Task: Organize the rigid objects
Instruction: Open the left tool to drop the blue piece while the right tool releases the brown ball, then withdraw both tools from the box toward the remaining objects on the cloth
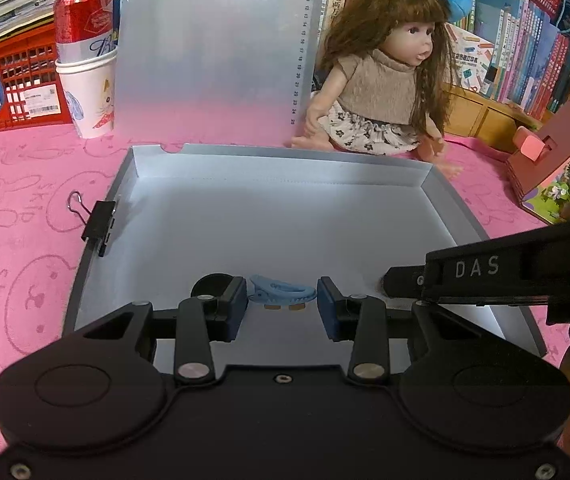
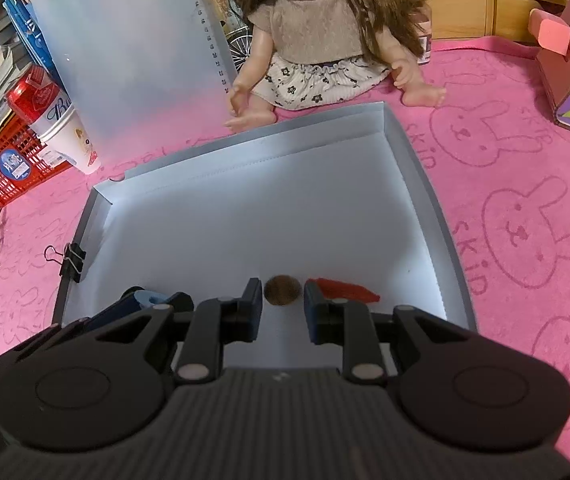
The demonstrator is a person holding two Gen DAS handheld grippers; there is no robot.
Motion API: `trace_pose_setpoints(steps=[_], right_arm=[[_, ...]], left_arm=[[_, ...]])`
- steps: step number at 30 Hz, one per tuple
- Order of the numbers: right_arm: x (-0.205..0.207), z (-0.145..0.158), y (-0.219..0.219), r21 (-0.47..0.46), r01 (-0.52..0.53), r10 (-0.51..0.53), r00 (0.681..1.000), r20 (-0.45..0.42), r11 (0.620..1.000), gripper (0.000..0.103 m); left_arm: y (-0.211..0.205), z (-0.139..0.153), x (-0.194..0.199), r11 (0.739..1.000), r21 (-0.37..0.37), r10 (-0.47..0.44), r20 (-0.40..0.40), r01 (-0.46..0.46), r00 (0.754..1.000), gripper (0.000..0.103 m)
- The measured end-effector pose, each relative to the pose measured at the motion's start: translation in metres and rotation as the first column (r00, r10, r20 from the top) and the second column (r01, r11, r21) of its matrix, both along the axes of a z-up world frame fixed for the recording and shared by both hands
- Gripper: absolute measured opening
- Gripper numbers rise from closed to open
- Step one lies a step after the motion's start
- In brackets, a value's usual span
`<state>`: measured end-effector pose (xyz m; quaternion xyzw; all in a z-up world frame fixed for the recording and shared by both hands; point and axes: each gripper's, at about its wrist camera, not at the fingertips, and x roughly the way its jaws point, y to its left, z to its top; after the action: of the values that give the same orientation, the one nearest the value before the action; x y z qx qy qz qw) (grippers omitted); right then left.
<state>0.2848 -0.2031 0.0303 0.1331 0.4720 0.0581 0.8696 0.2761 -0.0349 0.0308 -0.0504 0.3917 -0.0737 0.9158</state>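
Note:
A shallow grey-white tray (image 1: pixel 285 160) lies on the pink cloth. Low over its near part, my left gripper (image 1: pixel 283 305) is shut on a light blue plastic clip (image 1: pixel 281 290) that spans the gap between both pads. A black round piece (image 1: pixel 209 283) lies just behind the left finger. My right gripper (image 2: pixel 283 303) is also low in the tray, its pads closed on the sides of a small brown disc (image 2: pixel 282 289). A red clip (image 2: pixel 345 290) lies on the tray floor right beside its right finger. The right gripper's tip (image 1: pixel 401 282) reaches in from the right in the left wrist view.
A black binder clip (image 1: pixel 99 224) grips the tray's left wall. Behind the tray sit a doll (image 1: pixel 381 76), an upright clear sheet (image 1: pixel 213 48), a paper cup holding a red can (image 1: pixel 85 60) and a red crate (image 1: pixel 9 76). A cardboard house (image 1: pixel 561 160) stands at the right.

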Motion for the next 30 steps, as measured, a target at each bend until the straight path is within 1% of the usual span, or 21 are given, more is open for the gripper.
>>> trace_pose_setpoints(steps=[4,6,8,9,10,11,14,16,17,19,20,22,28,30], right_arm=[[-0.002,0.004,-0.003,0.006,0.002,-0.002,1.000,0.013,1.000,0.031],[-0.003,0.008,-0.004,0.002,-0.001,0.001,1.000,0.026,1.000,0.031],[-0.005,0.011,-0.006,-0.005,-0.002,0.002,0.999,0.040,1.000,0.031],[-0.006,0.012,-0.007,-0.009,-0.001,0.001,0.999,0.045,1.000,0.036],[-0.007,0.014,-0.008,-0.011,0.001,0.000,0.999,0.052,1.000,0.046],[-0.008,0.015,-0.009,-0.010,0.001,0.000,0.998,0.059,1.000,0.049],[-0.013,0.020,-0.014,-0.007,-0.001,0.002,0.997,0.076,1.000,0.052],[-0.017,0.023,-0.016,-0.010,-0.007,0.008,0.996,0.093,1.000,0.059],[-0.019,0.025,-0.017,-0.014,-0.010,0.011,0.995,0.101,1.000,0.061],[-0.023,0.028,-0.018,-0.021,-0.012,0.015,0.993,0.117,1.000,0.068],[-0.025,0.029,-0.020,-0.021,-0.015,0.017,0.992,0.125,1.000,0.070],[-0.029,0.032,-0.023,-0.018,-0.020,0.022,0.990,0.138,1.000,0.077],[-0.041,0.039,-0.031,-0.024,-0.028,0.032,0.983,0.180,0.999,0.084],[-0.046,0.040,-0.033,-0.023,-0.034,0.038,0.980,0.193,0.999,0.085]], left_arm=[[-0.002,0.000,-0.001,1.000,0.000,-0.008,0.002,0.008,1.000,0.037],[-0.003,0.000,-0.002,1.000,0.007,-0.011,0.003,0.011,1.000,0.040],[-0.003,0.001,-0.003,1.000,0.011,-0.009,0.004,0.009,1.000,0.046],[-0.003,0.001,-0.003,1.000,0.009,-0.006,0.004,0.006,1.000,0.046],[-0.002,0.002,-0.004,1.000,0.003,-0.005,0.003,0.005,1.000,0.047],[-0.001,0.003,-0.005,1.000,-0.004,-0.005,0.002,0.005,1.000,0.049],[0.002,0.008,-0.011,1.000,-0.013,-0.009,0.013,0.010,1.000,0.054],[0.002,0.013,-0.015,1.000,-0.008,-0.016,0.029,0.016,0.999,0.058],[0.002,0.015,-0.017,1.000,-0.005,-0.019,0.037,0.019,0.999,0.062],[0.002,0.020,-0.022,1.000,-0.005,-0.025,0.052,0.025,0.998,0.066],[0.002,0.022,-0.025,1.000,-0.007,-0.028,0.058,0.028,0.998,0.068],[0.002,0.026,-0.029,0.999,-0.012,-0.035,0.069,0.036,0.997,0.070],[0.002,0.034,-0.045,0.998,-0.016,-0.056,0.090,0.057,0.994,0.072],[0.002,0.036,-0.051,0.998,-0.011,-0.060,0.106,0.061,0.993,0.073]])
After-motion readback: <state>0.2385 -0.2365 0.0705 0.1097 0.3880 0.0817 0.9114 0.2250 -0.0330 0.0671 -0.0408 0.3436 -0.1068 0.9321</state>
